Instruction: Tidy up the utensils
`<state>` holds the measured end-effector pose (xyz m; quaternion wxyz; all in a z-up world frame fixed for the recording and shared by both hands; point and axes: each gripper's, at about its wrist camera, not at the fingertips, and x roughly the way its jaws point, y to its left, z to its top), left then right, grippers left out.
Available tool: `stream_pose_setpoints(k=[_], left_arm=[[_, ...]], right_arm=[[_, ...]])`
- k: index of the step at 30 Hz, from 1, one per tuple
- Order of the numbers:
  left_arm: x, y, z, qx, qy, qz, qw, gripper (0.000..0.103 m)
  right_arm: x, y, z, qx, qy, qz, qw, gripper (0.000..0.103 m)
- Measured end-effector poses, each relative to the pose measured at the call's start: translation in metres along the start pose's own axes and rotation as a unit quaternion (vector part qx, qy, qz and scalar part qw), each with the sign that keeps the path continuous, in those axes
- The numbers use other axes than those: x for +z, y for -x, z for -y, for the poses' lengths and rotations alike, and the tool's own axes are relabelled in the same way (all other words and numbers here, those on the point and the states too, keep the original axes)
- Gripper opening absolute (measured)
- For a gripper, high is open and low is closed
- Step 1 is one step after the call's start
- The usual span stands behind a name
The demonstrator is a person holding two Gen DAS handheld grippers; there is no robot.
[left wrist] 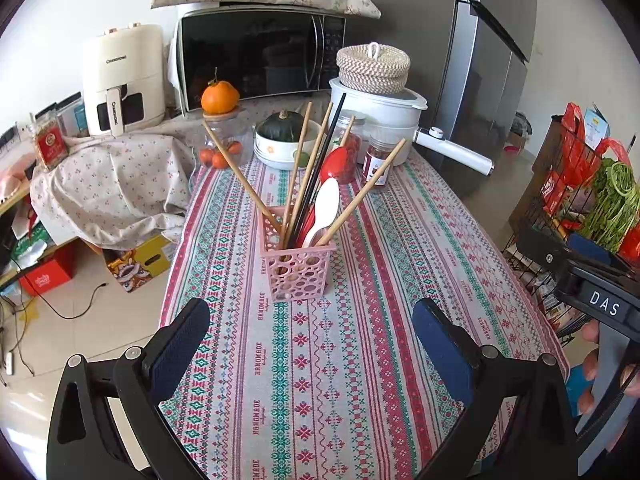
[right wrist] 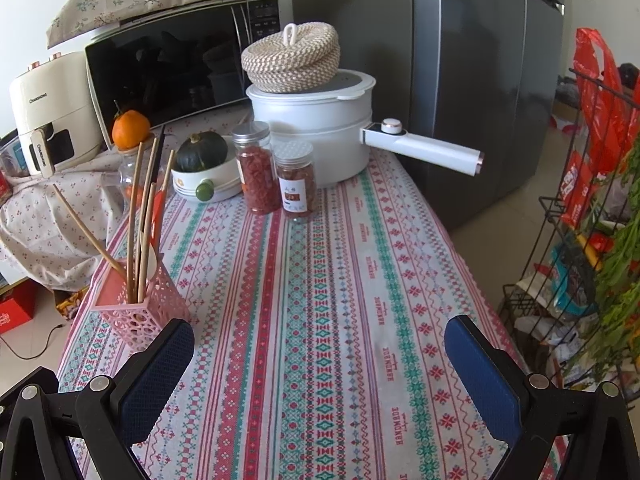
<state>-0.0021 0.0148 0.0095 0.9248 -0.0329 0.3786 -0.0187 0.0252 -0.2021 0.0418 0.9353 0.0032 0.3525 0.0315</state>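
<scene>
Indoors, patterned tablecloth point(left wrist: 360, 360), pink utensil holder point(left wrist: 298, 276), microwave point(left wrist: 260, 56), fridge point(right wrist: 480, 80) behind

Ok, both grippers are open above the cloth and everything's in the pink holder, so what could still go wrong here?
1. The pink holder is small, and its chopsticks splay outward; brushing one with the left gripper could tip it over.
2. In the right wrist view the holder sits near the table's left edge, so a nudge from the right gripper might push it off.
</scene>
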Motion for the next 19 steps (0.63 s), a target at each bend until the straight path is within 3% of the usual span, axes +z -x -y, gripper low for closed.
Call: stream_pose_setpoints(k=[19], left_arm=[[-0.0019,-0.0033,-0.0001,0.002,-0.001,-0.005,1.0000,0.102]], right_arm=[[-0.0008,-0.0007,0.0005,-0.001,-0.003,-0.005,1.000,0.103]])
